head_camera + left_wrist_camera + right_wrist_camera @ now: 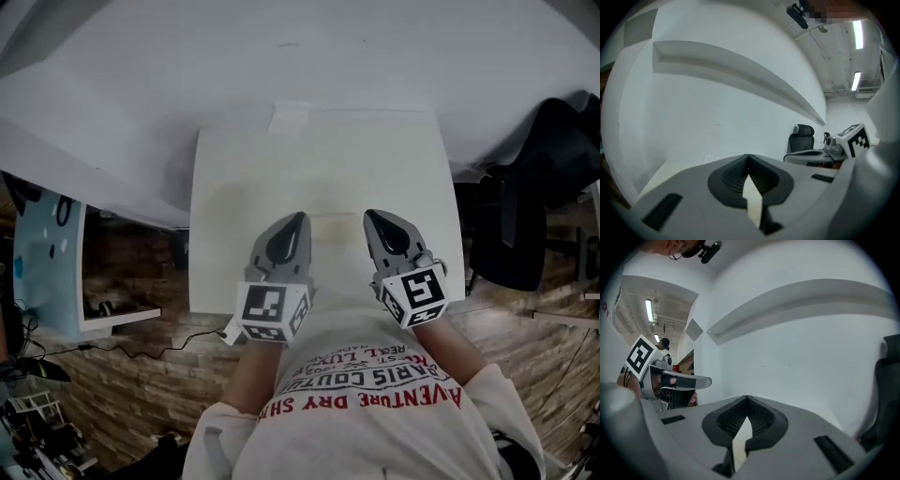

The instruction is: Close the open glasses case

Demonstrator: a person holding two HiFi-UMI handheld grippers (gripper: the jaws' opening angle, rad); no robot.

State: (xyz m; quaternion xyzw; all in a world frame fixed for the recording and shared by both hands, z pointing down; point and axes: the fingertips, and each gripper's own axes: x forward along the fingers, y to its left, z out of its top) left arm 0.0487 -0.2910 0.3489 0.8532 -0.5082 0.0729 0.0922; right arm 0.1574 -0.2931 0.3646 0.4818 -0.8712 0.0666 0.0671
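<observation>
No glasses case shows in any view. My left gripper (300,218) and right gripper (368,216) hover side by side over the near part of a bare white table (281,169), tips pointing away from me. Both are shut with nothing between the jaws. In the left gripper view the jaws (748,157) meet at their tips, and the right gripper's marker cube (853,139) shows at the far right. In the right gripper view the jaws (746,398) also meet at the tips, and the left gripper (661,376) shows at the left.
A white wall with a ledge stands just behind the table. A black office chair (530,216) sits close to the table's right side. A light blue panel (47,267) and a low shelf are at the left, with cables on the brick-patterned floor (122,352).
</observation>
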